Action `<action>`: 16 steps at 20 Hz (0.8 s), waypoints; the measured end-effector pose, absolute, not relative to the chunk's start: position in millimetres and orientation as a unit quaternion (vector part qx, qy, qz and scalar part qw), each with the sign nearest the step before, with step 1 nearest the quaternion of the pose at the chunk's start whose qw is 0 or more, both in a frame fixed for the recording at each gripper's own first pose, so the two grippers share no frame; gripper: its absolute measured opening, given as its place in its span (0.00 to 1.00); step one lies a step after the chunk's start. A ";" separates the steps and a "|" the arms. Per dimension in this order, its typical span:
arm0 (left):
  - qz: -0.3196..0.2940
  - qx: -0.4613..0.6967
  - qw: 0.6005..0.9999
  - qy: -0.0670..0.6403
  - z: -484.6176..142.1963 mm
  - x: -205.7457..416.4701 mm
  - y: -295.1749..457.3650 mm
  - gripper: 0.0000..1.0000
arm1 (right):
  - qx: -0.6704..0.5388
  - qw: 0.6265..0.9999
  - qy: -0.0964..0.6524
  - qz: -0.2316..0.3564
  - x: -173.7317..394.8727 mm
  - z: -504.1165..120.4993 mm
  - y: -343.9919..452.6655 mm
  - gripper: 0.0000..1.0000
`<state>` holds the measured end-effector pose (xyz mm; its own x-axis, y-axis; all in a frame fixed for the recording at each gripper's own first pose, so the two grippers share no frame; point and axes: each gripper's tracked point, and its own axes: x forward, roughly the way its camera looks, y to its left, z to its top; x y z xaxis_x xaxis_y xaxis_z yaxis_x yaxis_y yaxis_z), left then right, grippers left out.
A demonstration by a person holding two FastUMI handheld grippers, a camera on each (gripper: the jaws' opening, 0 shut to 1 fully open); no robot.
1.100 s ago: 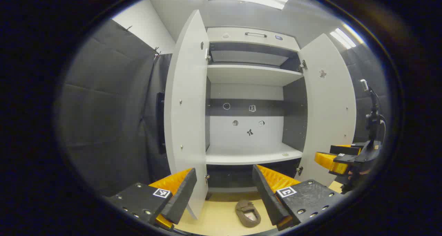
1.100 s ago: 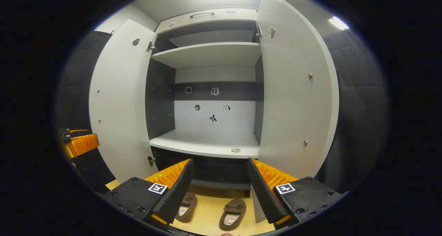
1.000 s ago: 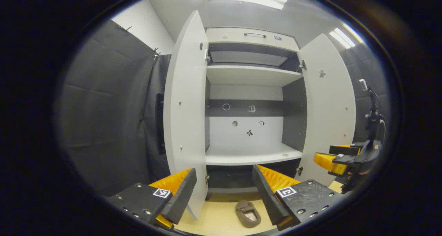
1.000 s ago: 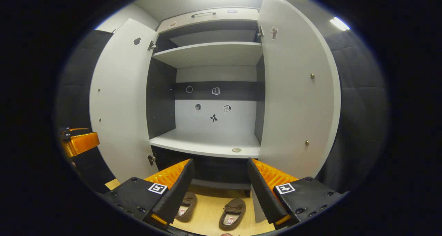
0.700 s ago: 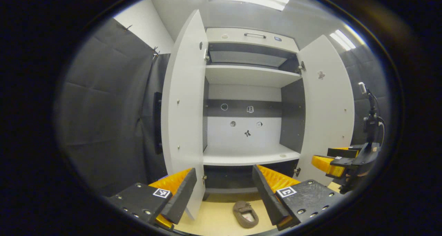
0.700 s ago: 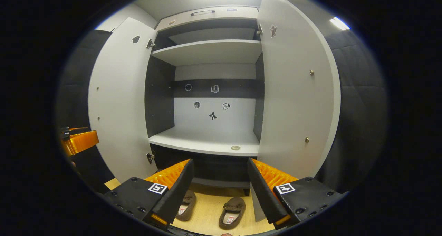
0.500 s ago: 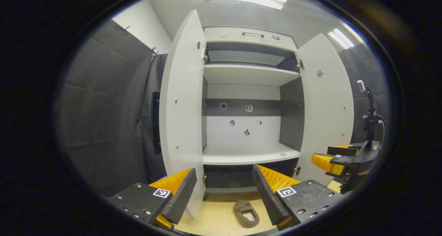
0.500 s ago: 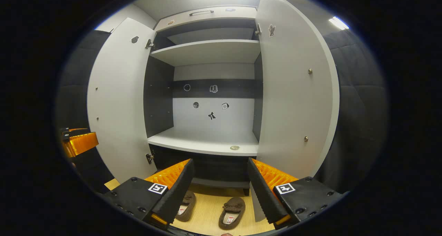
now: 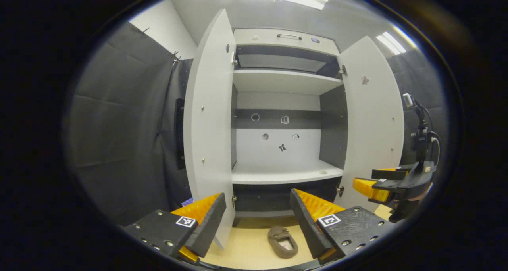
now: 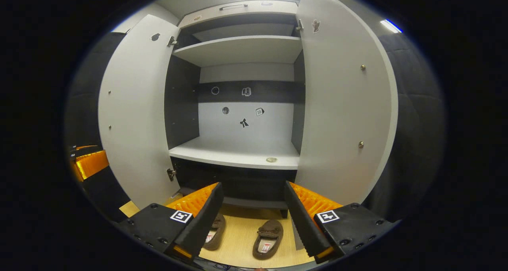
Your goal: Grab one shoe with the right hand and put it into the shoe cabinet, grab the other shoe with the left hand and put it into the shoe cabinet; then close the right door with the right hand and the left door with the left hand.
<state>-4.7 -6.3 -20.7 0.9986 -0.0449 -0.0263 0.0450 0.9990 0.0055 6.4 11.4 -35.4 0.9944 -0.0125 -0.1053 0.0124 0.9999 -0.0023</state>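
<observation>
While both doors of the shoe cabinet (image 9: 283,104) stand wide open, the two brown shoes lie on the pale wooden floor (image 10: 242,239) in front of it, and nothing rests between either tool's fingers.

In the left gripper view, the left door (image 9: 208,120) swings out towards the camera, with dark padded booth wall (image 9: 119,120) to its left. The left gripper (image 9: 258,223) is spread wide and released, held above the floor near the cabinet's base. Between its fingers, one shoe (image 9: 282,242) lies on the floor, toe pointing towards the cabinet, apart from both fingers. Inside the cabinet, the lower shelf (image 9: 283,175) and the upper shelf (image 9: 283,80) hold no shoes; small stickers dot the back panel. The right door (image 9: 373,120) stands open on the right. Farther right, near that door, the right gripper (image 9: 371,181) is seen from the side with a hand just behind it; its jaws look parted there.

In the right gripper view, the other tool peeks in at the far left edge. The right gripper (image 10: 252,219) is likewise released, fingers wide apart. The left shoe (image 10: 214,232) lies partly hidden behind its left finger, and the right shoe (image 10: 268,238) lies in the gap, touching neither finger. Both lie just before the cabinet's dark bottom compartment (image 10: 238,185).
</observation>
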 end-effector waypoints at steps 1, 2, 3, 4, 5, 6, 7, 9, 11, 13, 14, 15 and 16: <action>-0.026 0.004 1.000 0.015 -24.3 -5.8 -7.6 0.95 | -0.003 0.998 0.057 -0.003 6.2 -38.6 14.9 0.98; -0.029 0.004 0.999 0.015 -25.8 -6.0 -8.7 0.95 | -0.004 0.998 0.058 0.002 6.1 -40.5 19.3 0.98; -0.033 0.001 0.999 0.015 -28.9 -6.6 -9.3 0.95 | -0.006 0.998 0.059 0.006 5.7 -41.8 24.0 0.98; -0.036 -0.005 0.999 0.015 -29.2 -6.1 -10.2 0.95 | -0.008 0.998 0.062 0.007 6.7 -45.8 26.8 0.98; -0.040 -0.013 0.999 0.014 -31.1 -5.6 -10.2 0.95 | -0.008 0.998 0.067 0.008 8.1 -49.9 30.3 0.98; -0.043 -0.019 0.999 0.014 -32.3 -5.8 -10.7 0.95 | -0.008 0.997 0.072 0.011 8.9 -53.8 32.9 0.98; -0.047 -0.022 0.999 0.015 -35.0 -4.9 -10.9 0.95 | -0.004 0.997 0.074 0.018 9.1 -56.5 37.6 0.98; -0.055 -0.021 0.998 0.021 -44.2 -2.5 -10.7 0.95 | 0.006 0.997 0.073 0.029 11.0 -63.4 45.7 0.97; -0.063 -0.021 0.997 0.033 -55.8 -0.8 -11.8 0.95 | 0.005 0.996 0.089 0.026 12.8 -82.7 47.8 0.98; -0.074 -0.027 0.996 0.040 -61.2 2.9 -16.9 0.95 | 0.007 0.994 0.110 0.020 16.1 -102.3 45.8 0.97; -0.082 -0.032 0.995 0.046 -63.5 3.9 -22.1 0.95 | 0.010 0.992 0.123 0.017 17.4 -113.8 44.8 0.98; -0.091 -0.036 0.994 0.053 -67.3 3.8 -27.2 0.95 | 0.015 0.990 0.139 0.016 18.5 -125.6 43.8 0.98; -0.103 -0.038 0.992 0.057 -68.8 3.8 -34.4 0.95 | 0.019 0.987 0.156 0.012 19.8 -137.2 42.6 0.98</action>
<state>3.8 -34.4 -68.8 0.9724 -0.2080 -0.1057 0.1992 0.9760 -0.0877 19.8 42.6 -137.2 0.9510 0.0301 -0.3077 -0.0182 0.9990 0.0413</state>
